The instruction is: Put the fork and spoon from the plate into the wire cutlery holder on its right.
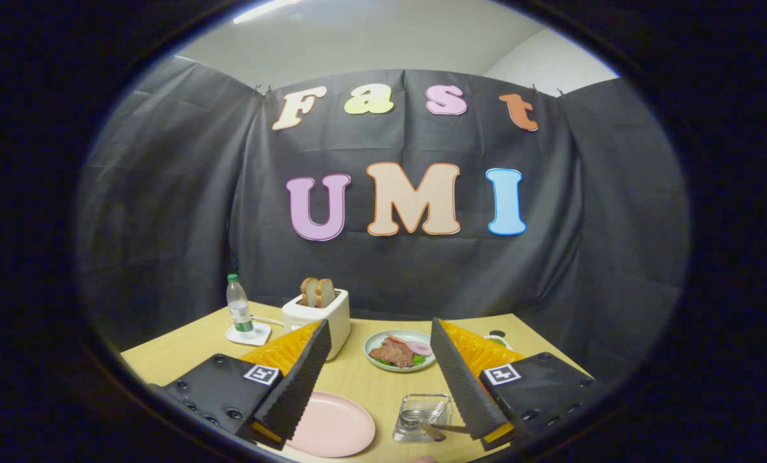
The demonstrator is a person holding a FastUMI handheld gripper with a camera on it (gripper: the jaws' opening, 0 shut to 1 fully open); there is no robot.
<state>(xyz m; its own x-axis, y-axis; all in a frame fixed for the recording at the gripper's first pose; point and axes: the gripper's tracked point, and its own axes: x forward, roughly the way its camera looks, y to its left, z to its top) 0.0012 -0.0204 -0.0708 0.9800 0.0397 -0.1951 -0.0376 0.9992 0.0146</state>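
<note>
While I am holding the gripper above the bench, its fingers are standing spread wide with nothing between them. Below them a pink plate is lying bare, and just to its right the wire cutlery holder is sitting with wooden-handled cutlery leaning out of it. Beyond the fingers I am seeing a toaster with bread, a water bottle and a plate of food.

A round pale pink plate is lying near a silvery wire cutlery holder. Farther off, a pale green plate is carrying red and brown food beside a cream toaster on the light wooden table.
</note>
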